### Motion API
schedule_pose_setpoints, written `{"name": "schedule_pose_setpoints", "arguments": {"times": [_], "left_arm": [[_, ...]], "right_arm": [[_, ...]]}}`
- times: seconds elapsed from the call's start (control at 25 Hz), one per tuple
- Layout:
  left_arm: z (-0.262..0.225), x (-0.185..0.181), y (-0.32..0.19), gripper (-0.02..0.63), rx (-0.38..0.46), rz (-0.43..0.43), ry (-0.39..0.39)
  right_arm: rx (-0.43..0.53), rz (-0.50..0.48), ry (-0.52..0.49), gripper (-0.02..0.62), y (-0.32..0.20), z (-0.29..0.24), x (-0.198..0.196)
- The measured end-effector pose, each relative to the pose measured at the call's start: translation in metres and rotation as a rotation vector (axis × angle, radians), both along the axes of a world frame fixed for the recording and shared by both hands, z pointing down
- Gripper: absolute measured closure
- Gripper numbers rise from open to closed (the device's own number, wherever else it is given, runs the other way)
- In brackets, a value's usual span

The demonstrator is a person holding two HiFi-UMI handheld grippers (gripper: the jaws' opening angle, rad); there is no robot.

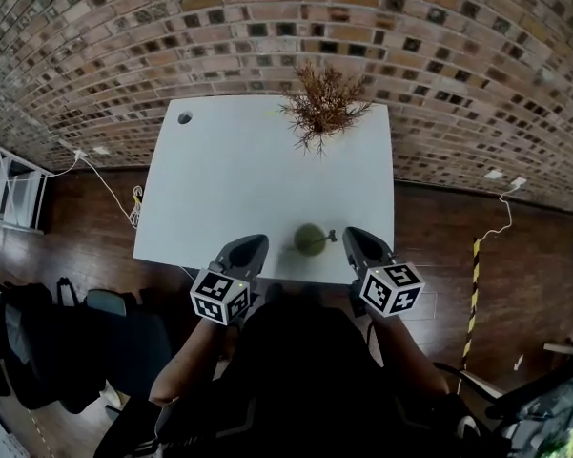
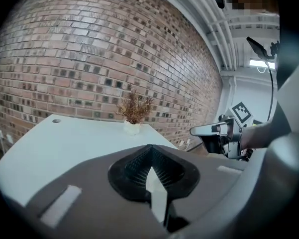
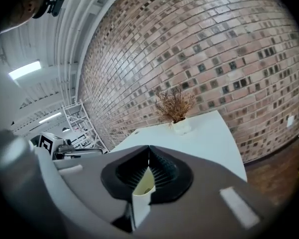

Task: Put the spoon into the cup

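Two jaw pairs closed, empty: left gripper, right gripper. Spoon seen lodged in green cup between them; task judged done.

No text, label or number can be read anywhere.

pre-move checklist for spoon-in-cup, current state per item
1. Spoon in cup: a thin handle seems to stick out at the cup's right. Ok, tentatively.
2. Cup upright on table, near its front edge: ok.
3. Right gripper shut, nothing held: ok.
4. Left gripper shut, nothing held: ok.
5. Right gripper clear of the spoon handle: cannot tell, they are close together.
6. Plant at the far edge, out of the way: ok.
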State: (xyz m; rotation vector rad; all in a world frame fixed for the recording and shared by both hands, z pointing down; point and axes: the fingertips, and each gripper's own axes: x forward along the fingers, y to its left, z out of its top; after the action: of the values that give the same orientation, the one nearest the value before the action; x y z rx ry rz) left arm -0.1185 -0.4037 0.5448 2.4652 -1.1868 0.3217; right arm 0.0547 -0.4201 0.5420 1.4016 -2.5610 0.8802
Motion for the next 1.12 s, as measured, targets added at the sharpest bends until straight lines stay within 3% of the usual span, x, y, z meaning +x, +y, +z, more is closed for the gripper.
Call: {"name": "schedule_pose_setpoints", "arguments": {"times": [0.36, 0.52, 0.72, 1.12], "left_arm": [[-0.025, 0.007, 0.022, 0.611, 0.052, -0.049, -0.006], [-0.027, 0.011, 0.039, 0.611, 0.049, -0.027, -0.007], [-0.041, 0.009, 0.051, 0.611, 0.110, 0.026, -0.018], [-0.059, -0.042, 0.124, 0.611, 0.142, 0.090, 0.047]], "right_arm": [[0.032, -0.065, -0.020, 0.588, 0.002, -0.010, 0.004], [0.020, -0.066, -0.018, 0.589, 0.013, -0.008, 0.002], [0.037, -0.046, 0.000, 0.589, 0.026, -0.019, -0.008], [0.026, 0.009, 0.024, 0.589, 0.101, -0.024, -0.058]]}}
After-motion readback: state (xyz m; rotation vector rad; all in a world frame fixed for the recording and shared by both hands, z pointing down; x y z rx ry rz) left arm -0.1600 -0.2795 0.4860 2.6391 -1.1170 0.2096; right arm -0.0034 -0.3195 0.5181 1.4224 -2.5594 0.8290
